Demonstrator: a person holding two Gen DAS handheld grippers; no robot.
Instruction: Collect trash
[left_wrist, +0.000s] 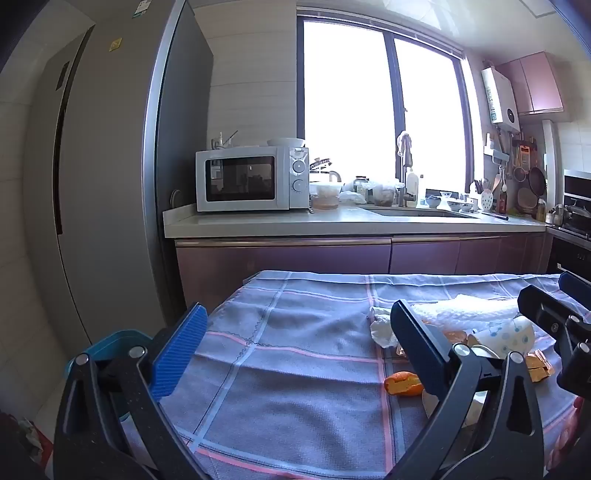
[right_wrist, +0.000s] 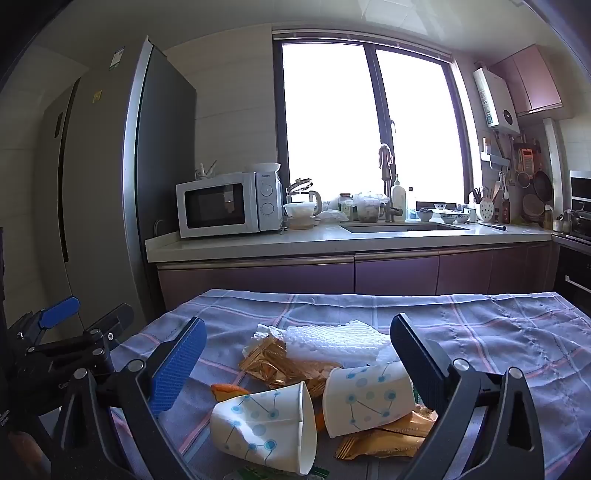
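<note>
A pile of trash lies on the blue checked tablecloth: two paper cups on their sides, gold wrappers, white foam wrap and orange peel. My right gripper is open, just above and around the pile. My left gripper is open over bare cloth, left of the pile; orange peel, a crumpled tissue and a cup show beside its right finger. The right gripper shows at the right edge of the left wrist view, the left gripper at the left edge of the right wrist view.
A teal bin stands on the floor left of the table. Beyond the table are purple cabinets, a counter with a microwave, sink and dishes, a tall fridge on the left and an oven at the right.
</note>
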